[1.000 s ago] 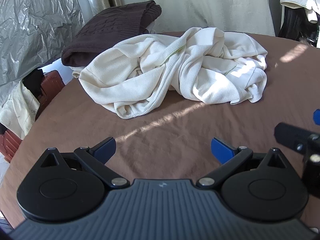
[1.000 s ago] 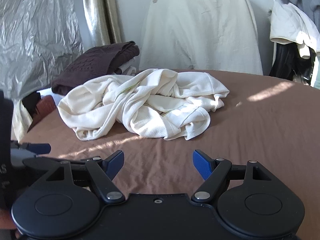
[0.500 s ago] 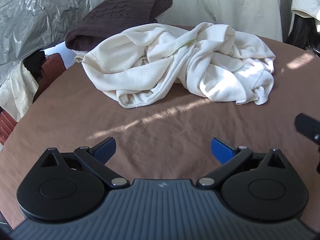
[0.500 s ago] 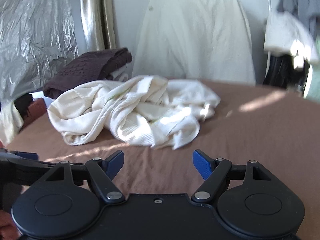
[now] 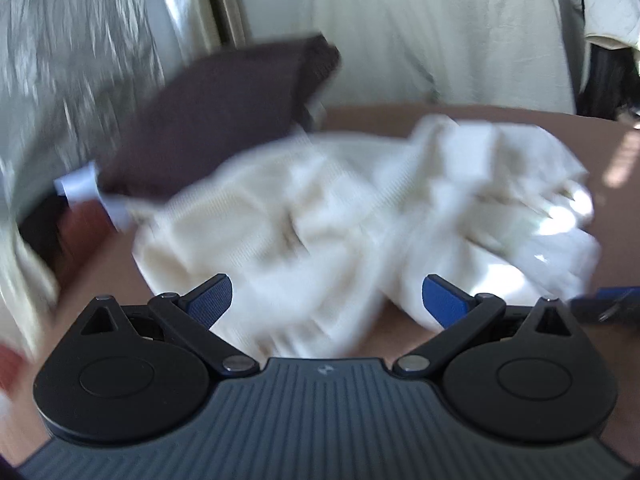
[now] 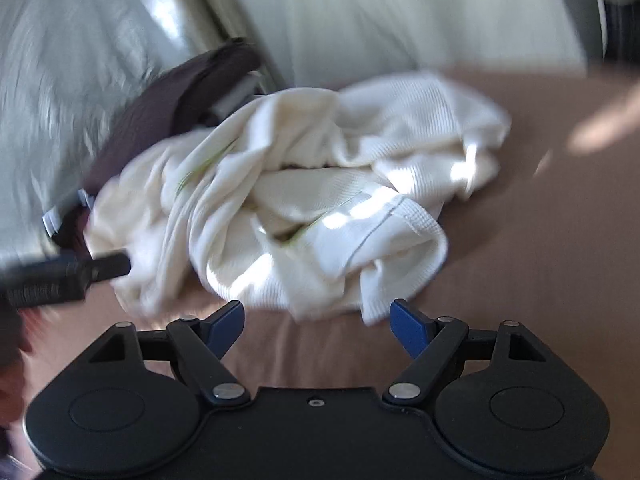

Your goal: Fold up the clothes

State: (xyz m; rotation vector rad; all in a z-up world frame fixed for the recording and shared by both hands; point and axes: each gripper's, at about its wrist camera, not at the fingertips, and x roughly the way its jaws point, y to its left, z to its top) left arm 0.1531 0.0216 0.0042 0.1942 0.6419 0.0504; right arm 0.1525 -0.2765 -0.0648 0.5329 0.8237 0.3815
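Blue pads on both our tools stand wide apart and hold nothing. Our left tool point(image 5: 326, 298) hangs low over the near edge of the counter point(image 6: 540, 248), which is covered in brown cloth, and the near hem of the cream top point(image 5: 320, 216) already shows between its fingers. Our right tool point(image 6: 318, 322) sits a little further back: its pads frame bare cloth, and the top's nearest fold, a thick ribbed hem, lies just ahead of them and slightly to the right.

That top is the thing to fold, and it lies in a crumpled heap about the middle of the counter, not flat and not folded. Its long axis runs across us, from the counter's left edge toward the right, so each tool faces one end of it: ours on the left the loose left flap, ours on the right the rolled hem. We judge the left tool the nearer, since cloth lies between its fingers, though that view is badly smeared and contact cannot be told.

Further back, at the far left edge, a dark brown knit point(image 6: 176, 108) lies folded, with the top's far edge just against it. Beyond the counter hangs pale cloth point(image 5: 440, 32).

What comes next turns on finding an edge to spread the heap.
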